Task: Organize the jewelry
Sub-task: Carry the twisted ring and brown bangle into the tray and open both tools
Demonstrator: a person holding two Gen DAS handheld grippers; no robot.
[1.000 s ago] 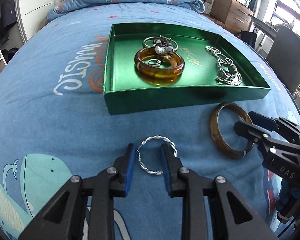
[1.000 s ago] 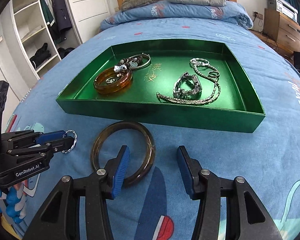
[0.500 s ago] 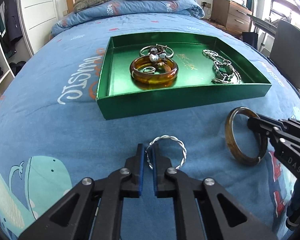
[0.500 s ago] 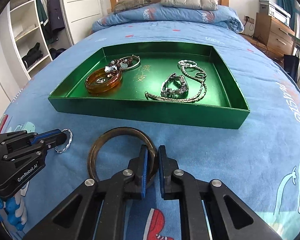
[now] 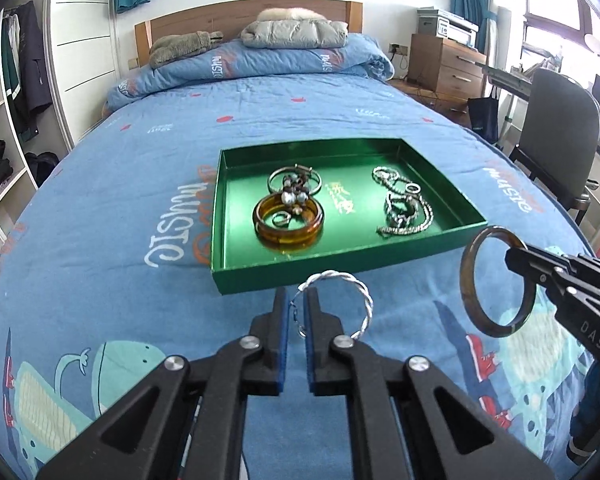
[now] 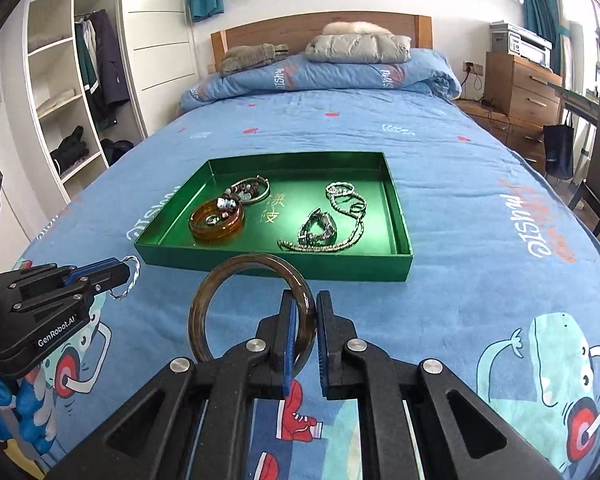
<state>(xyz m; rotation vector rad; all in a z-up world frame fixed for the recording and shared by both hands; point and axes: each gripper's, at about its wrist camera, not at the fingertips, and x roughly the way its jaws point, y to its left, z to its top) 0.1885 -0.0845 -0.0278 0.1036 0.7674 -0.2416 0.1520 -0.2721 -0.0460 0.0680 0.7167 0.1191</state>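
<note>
My left gripper [image 5: 296,312] is shut on a twisted silver bangle [image 5: 352,294] and holds it above the bedspread, in front of the green tray [image 5: 340,266]. My right gripper [image 6: 302,312] is shut on a brown bangle [image 6: 204,300], also lifted and standing upright. In the left wrist view the brown bangle [image 5: 470,280] hangs at the right. In the right wrist view the silver bangle [image 6: 130,278] shows at the left. The tray [image 6: 260,266] holds an amber bangle [image 5: 288,224], a beaded bracelet [image 5: 296,182] and silver chains [image 5: 406,208].
The tray sits mid-bed on a blue printed bedspread [image 5: 100,240]. Folded bedding [image 6: 320,68] and pillows lie at the headboard. A grey chair [image 5: 556,132] and wooden drawers [image 5: 444,64] stand to the right, open shelves [image 6: 60,100] to the left.
Both grippers closed on their bangles and lifted them off the bedspread. Both have risen and pulled back, so the tray looks farther away.
</note>
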